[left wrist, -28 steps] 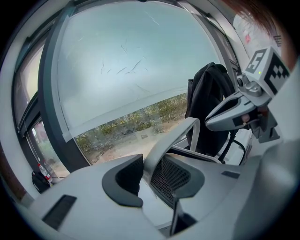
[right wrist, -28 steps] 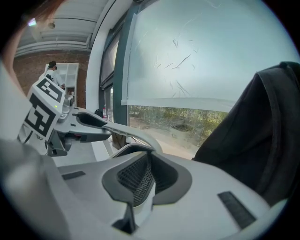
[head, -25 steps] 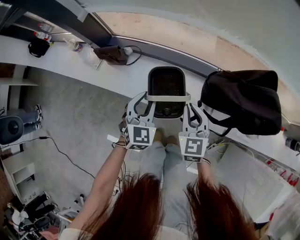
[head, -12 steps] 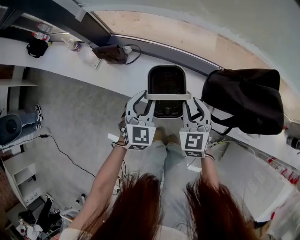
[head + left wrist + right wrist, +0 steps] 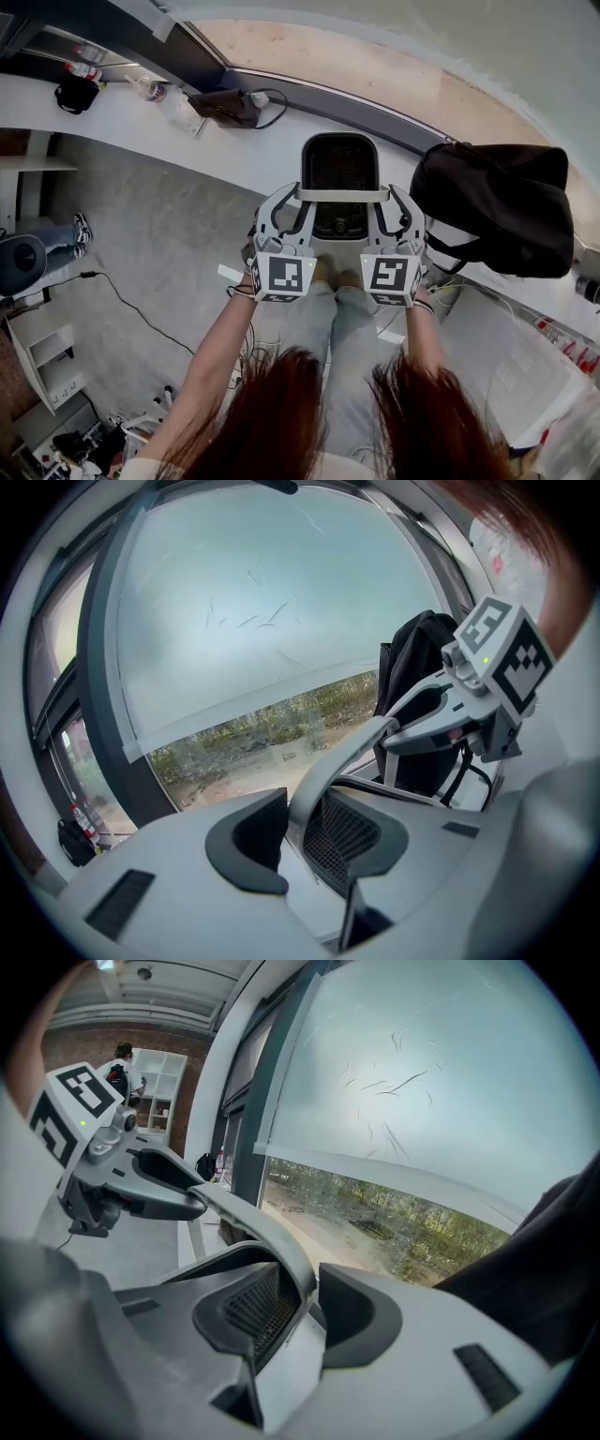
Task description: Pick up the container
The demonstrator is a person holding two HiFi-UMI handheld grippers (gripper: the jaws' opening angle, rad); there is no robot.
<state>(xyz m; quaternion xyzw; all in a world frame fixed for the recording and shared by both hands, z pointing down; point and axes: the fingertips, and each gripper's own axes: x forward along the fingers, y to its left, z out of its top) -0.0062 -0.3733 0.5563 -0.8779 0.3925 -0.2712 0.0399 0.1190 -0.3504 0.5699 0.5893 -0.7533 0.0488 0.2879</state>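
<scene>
Head cam: we look steeply down on the counter (image 5: 234,150). Left gripper (image 5: 289,202) & right gripper (image 5: 394,199) cams sit close behind jaws, facing window (image 5: 262,602); all share container handle (image 5: 342,195).

It looked like a lab or workshop office. A long white counter (image 5: 234,155) ran under a broad window (image 5: 375,70), with a black bag (image 5: 497,206) and bottles (image 5: 84,71) left on it. A cable (image 5: 120,302) trailed over the grey floor (image 5: 159,234), and white cubby shelves (image 5: 159,1077) stood against a brick wall (image 5: 84,1049).
</scene>
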